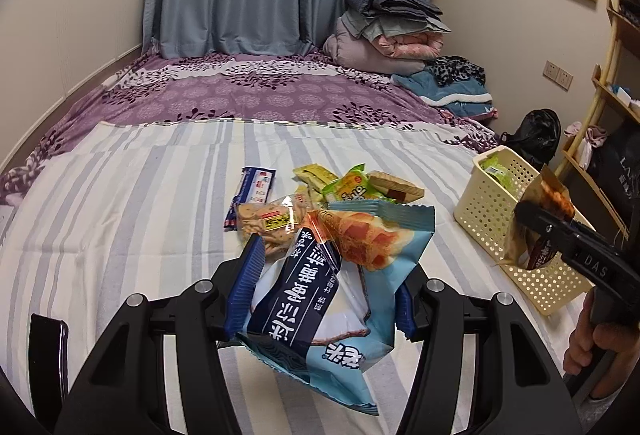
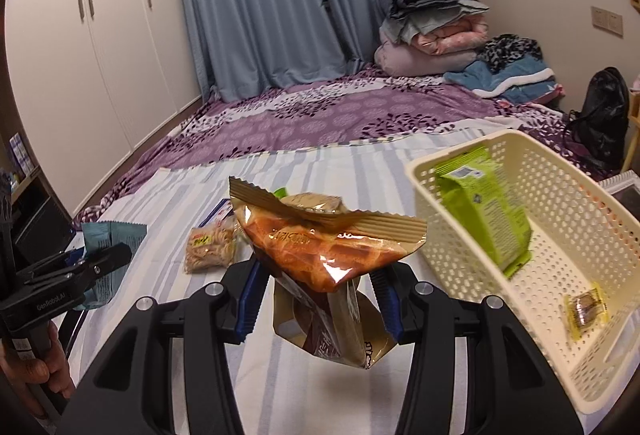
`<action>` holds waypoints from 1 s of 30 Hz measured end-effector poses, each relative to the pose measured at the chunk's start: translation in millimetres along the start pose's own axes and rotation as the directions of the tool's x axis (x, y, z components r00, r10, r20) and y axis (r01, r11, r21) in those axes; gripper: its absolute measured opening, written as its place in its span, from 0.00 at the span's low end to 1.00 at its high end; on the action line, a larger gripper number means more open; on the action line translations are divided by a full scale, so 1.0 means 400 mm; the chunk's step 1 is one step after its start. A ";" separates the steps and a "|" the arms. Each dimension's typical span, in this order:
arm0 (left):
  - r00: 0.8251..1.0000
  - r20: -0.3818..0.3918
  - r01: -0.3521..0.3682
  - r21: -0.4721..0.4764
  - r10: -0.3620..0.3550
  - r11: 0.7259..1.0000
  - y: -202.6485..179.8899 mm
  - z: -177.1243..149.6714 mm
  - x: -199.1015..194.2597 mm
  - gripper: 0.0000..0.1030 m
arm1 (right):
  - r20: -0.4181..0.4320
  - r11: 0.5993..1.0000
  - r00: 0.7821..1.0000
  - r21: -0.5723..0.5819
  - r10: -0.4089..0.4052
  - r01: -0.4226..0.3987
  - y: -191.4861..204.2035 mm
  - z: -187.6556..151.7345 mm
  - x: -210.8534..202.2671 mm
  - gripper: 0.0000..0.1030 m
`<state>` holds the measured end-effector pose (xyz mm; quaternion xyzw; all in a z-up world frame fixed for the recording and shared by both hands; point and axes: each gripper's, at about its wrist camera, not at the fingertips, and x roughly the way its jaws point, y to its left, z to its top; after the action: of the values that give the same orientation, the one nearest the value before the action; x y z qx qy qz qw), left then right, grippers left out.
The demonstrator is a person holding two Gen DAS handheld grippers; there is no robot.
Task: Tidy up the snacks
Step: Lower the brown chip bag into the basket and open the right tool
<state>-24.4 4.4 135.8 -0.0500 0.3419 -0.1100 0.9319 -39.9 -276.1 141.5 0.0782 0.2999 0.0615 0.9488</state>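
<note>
Off to the right of the right gripper (image 2: 316,299) sits a cream perforated basket (image 2: 592,247), tilted in that gripper's view, on the striped bedsheet (image 2: 280,375). Inside it a green snack bag (image 2: 484,211) leans against the near-left wall, and a small yellow-wrapped sweet (image 2: 586,309) lies on the basket floor nearer the gripper.

The right gripper's blue pads are drawn in on the crumpled lower part of a tan-and-orange snack bag (image 2: 320,247), which stands up between them, clear of the sheet; from the left gripper's camera this bag hangs just in front of the basket's near wall.

The left gripper (image 1: 320,287) pinches a light-blue snack bag (image 1: 348,275) with a dark label, its pads partly apart around the bulky pack. Just beyond its fingertips lies the remaining pile: a clear cracker pack (image 1: 268,223), a dark-blue bar wrapper (image 1: 250,195), and green and yellow packets (image 1: 344,183).
</note>
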 end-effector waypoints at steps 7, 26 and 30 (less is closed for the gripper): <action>1.000 -0.007 0.013 0.049 -0.013 0.999 -0.068 0.011 0.011 0.57 | 0.035 0.994 0.996 0.076 -0.077 0.074 -0.119 0.005 -0.039 0.47; 0.996 -0.050 0.080 0.158 -0.073 0.984 -0.225 0.023 0.063 0.57 | 0.051 0.950 0.974 0.237 -0.221 0.203 -0.375 -0.028 -0.091 0.48; 0.995 -0.056 0.096 0.175 -0.087 0.980 -0.254 0.023 0.068 0.57 | 0.035 0.938 0.971 0.269 -0.237 0.220 -0.403 -0.041 -0.091 0.50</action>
<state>-15.6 -100.6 142.8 0.0204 0.3505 -0.1840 0.9181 -67.8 -438.1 118.9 0.1700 0.2807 -0.0920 0.9401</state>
